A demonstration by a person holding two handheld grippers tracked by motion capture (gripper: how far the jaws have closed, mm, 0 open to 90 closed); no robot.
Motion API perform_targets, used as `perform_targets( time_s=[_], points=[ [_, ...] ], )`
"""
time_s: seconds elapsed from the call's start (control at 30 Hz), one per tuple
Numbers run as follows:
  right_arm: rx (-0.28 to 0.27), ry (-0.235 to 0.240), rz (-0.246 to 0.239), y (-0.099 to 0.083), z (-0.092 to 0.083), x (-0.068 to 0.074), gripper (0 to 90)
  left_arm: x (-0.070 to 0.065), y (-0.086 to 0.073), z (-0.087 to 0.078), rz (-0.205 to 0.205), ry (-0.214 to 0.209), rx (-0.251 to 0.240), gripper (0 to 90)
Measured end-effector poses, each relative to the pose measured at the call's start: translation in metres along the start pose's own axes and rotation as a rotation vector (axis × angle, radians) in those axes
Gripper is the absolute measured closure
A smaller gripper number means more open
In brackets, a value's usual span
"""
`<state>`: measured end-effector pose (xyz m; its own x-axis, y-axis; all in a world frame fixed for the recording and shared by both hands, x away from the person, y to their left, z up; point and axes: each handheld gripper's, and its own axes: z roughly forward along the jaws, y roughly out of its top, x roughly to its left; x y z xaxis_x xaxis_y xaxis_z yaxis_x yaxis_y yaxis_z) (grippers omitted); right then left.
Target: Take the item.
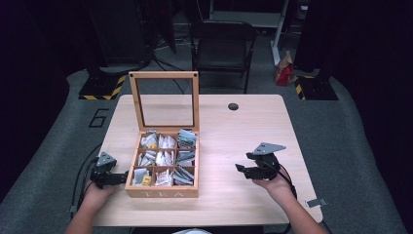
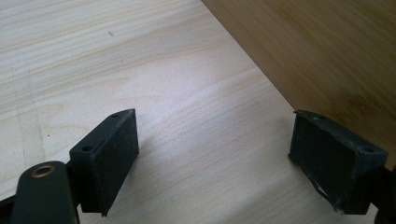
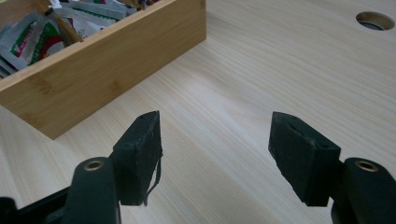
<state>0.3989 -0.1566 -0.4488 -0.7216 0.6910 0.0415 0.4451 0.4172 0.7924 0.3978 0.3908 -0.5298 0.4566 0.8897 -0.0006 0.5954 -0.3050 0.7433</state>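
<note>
A wooden tea box (image 1: 162, 192) marked TEA stands on the table with its glass lid (image 1: 164, 100) raised upright. Its compartments hold several tea packets (image 1: 168, 158). My left gripper (image 1: 122, 176) rests on the table just left of the box, open and empty; in the left gripper view (image 2: 212, 154) the box's side wall (image 2: 322, 60) sits close by its right jaw. My right gripper (image 1: 241, 168) hovers open and empty to the right of the box. In the right gripper view (image 3: 215, 151) it points toward the box wall (image 3: 102, 65), with tea packets (image 3: 37, 32) visible inside.
The light wood table (image 1: 234, 136) has a round cable hole (image 1: 233, 106) near its far edge, also seen as a cable hole (image 3: 375, 20) in the right gripper view. A metal clip (image 1: 316, 202) lies near the front right corner. A black chair (image 1: 221, 46) stands beyond the table.
</note>
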Motion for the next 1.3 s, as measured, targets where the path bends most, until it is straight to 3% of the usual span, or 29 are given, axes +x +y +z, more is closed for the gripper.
perform_targets(
  time_s=[1.3],
  points=[
    [-0.041,0.133,-0.105,0.051,0.004,0.050,37.6,0.000,0.000,0.000,-0.001,0.000,0.000,15.2]
  ],
)
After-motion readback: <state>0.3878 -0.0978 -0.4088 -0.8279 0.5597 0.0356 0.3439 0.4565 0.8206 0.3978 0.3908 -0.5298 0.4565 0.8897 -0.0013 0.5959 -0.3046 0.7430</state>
